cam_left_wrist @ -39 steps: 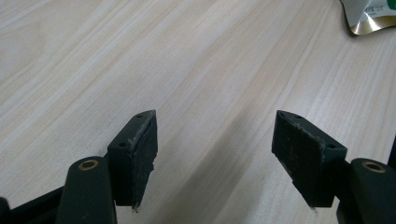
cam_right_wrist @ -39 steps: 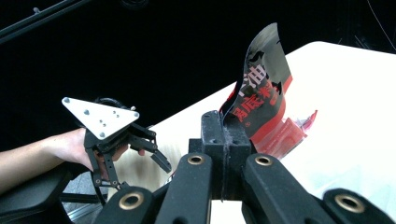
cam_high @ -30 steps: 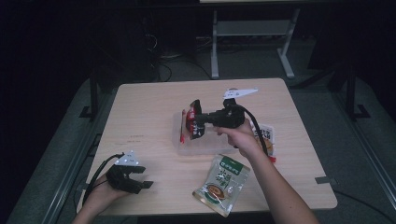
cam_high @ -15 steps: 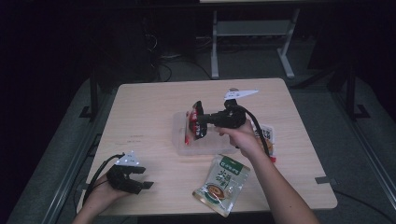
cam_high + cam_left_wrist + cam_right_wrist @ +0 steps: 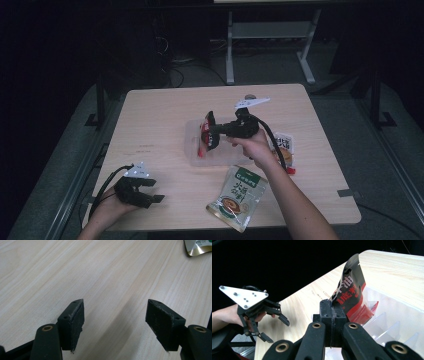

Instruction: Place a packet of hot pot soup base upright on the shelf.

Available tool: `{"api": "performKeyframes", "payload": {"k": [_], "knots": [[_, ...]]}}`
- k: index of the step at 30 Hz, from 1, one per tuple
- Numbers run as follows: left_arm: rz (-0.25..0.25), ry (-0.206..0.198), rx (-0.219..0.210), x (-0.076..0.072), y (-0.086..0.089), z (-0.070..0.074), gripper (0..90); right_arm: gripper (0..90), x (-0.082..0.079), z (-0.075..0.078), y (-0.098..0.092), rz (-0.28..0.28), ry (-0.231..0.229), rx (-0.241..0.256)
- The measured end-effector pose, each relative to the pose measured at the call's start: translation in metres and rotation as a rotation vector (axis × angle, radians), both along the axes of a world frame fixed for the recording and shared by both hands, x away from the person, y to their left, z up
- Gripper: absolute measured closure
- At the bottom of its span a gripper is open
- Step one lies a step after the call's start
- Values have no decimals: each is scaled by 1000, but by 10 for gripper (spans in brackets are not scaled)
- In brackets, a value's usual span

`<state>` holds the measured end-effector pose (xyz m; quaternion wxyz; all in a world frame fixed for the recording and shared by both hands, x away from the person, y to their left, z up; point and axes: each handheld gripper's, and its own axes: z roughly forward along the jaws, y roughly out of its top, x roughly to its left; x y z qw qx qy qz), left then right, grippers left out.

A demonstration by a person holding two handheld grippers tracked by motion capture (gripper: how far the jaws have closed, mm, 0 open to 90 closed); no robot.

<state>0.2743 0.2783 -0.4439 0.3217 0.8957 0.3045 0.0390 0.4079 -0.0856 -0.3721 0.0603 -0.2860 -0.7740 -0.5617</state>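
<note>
Above tray, right tongs (image 5: 209, 136) level.

The red-and-black packet (image 5: 348, 293) pinched in my right tongs (image 5: 331, 308) carries large Chinese characters; in the right gripper view I make out "油" in black near the top, with white characters on the red band below that I cannot read surely. The green-topped pouch (image 5: 239, 196) lying on the worktop (image 5: 155, 120) has Chinese print too small to read. So has the white packet (image 5: 284, 145) beside my wrist.
</note>
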Motion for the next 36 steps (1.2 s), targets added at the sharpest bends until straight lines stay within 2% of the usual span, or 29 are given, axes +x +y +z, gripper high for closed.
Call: {"api": "performKeyframes", "payload": {"k": [14, 19, 27, 29, 31, 36], "knots": [[-4, -1, -2, 0, 0, 0, 311, 896, 7, -8, 9, -12, 18, -14], [-17, -3, 11, 0, 0, 0, 311, 891, 9, -12, 13, -19, 10, -22], [-19, 0, 7, 0, -1, -1, 311, 868, 12, -19, 23, -33, -14, -60], [-21, -1, 10, 0, -1, -1, 311, 848, 12, -18, 24, -39, -19, -62], [-10, 1, -2, 0, -2, -1, 311, 780, 12, -17, 23, -42, -24, -60], [-13, 1, 3, 0, -2, -1, 311, 626, 11, -14, 19, -48, -20, -63]]}}
